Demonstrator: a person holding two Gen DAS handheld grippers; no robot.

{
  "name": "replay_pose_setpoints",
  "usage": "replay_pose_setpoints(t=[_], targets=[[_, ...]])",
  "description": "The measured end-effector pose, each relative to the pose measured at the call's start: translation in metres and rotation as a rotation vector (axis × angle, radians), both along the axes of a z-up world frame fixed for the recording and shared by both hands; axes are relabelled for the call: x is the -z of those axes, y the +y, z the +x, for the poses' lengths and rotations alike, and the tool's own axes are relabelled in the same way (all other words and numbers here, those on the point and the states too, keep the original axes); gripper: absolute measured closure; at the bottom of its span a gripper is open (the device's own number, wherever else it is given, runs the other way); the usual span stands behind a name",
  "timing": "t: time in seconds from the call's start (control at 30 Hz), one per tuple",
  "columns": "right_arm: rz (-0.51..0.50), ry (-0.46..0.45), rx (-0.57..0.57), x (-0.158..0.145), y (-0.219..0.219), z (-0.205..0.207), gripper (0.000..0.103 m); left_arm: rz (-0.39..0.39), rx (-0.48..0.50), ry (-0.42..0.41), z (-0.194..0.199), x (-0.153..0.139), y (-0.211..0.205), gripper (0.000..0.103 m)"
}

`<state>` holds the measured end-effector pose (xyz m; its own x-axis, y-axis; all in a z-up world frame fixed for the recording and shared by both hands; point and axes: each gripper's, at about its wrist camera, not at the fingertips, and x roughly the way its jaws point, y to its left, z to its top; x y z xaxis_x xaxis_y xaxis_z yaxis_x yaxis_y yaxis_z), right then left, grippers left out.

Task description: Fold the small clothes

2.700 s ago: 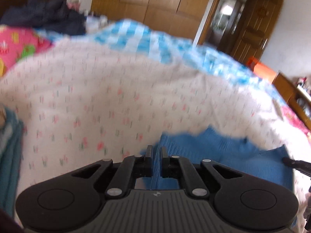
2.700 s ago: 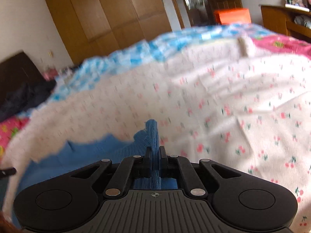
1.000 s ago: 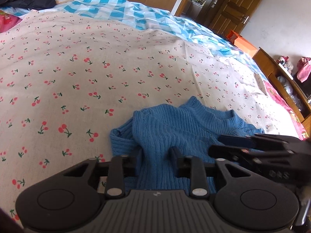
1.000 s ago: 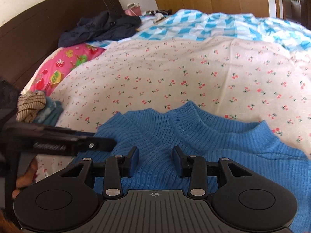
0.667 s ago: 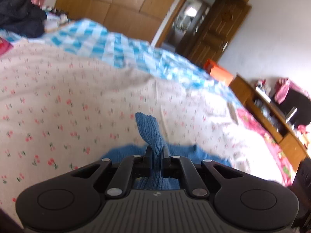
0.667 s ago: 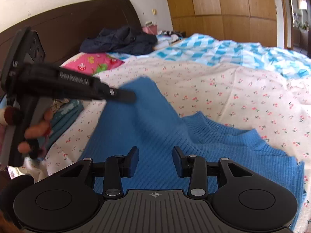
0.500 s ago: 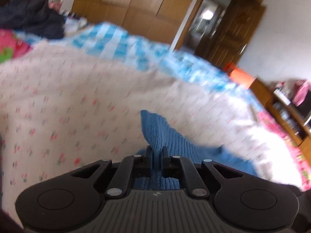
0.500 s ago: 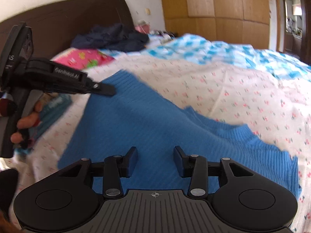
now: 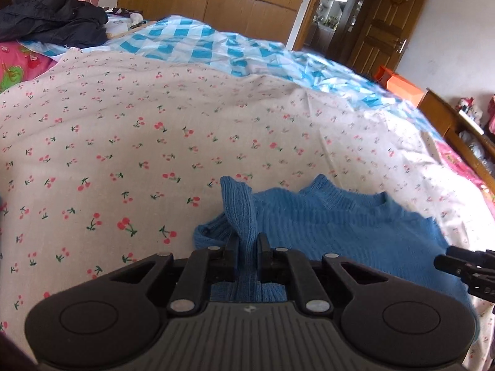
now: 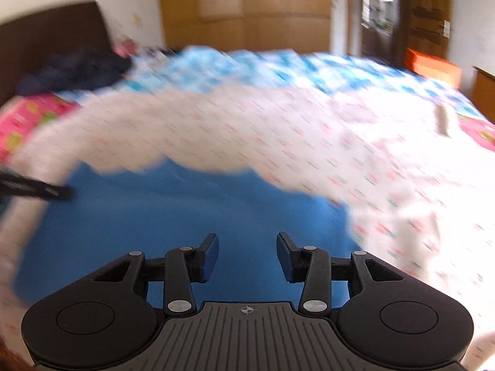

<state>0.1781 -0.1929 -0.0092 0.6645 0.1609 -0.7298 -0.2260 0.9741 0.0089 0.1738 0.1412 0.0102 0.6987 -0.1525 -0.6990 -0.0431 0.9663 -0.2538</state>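
Note:
A small blue knitted sweater lies on the cherry-print bedspread. My left gripper is shut on a strip of the sweater's left edge, which stands up between its jaws. In the blurred right wrist view the sweater spreads wide below my right gripper, whose jaws stand open above the cloth with nothing gripped. The tip of the right gripper shows at the right edge of the left wrist view. The tip of the left gripper shows at the left edge of the right wrist view.
A blue-and-white checked quilt covers the far half of the bed. Dark clothes are heaped at the back left near a pink pillow. Wooden wardrobes, a door and an orange box stand beyond the bed.
The left gripper closed on the sweater's left edge, lifted it, and now holds it lower. The right gripper swung to the right over the sweater, jaws still open.

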Motion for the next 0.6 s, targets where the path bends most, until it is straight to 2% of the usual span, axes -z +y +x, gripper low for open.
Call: replay_pose_setpoints(t=[0.07, 0.17, 0.3, 0.4, 0.5, 0.6], targets=[[0.079, 0.016, 0.028, 0.006, -0.018, -0.002, 0.064, 0.035, -0.019, 0.024, -0.002, 0.004, 0.001, 0.083], [0.093, 0.002, 0.045, -0.005, -0.024, -0.008, 0.067, 0.038, -0.045, 0.037, -0.014, 0.002, 0.010, 0.080], [0.132, -0.048, 0.004, -0.024, -0.028, -0.035, 0.066, 0.048, -0.065, 0.023, -0.039, -0.016, 0.015, 0.080], [0.151, -0.069, -0.037, -0.033, -0.029, -0.058, 0.065, 0.038, -0.043, 0.003, -0.066, -0.030, 0.010, 0.080], [0.118, -0.010, -0.048, -0.019, -0.028, -0.067, 0.065, 0.016, 0.014, 0.025, -0.089, -0.028, -0.001, 0.080], [0.079, 0.052, -0.001, 0.000, -0.036, -0.068, 0.065, 0.098, 0.058, 0.107, -0.098, -0.009, -0.018, 0.080]])
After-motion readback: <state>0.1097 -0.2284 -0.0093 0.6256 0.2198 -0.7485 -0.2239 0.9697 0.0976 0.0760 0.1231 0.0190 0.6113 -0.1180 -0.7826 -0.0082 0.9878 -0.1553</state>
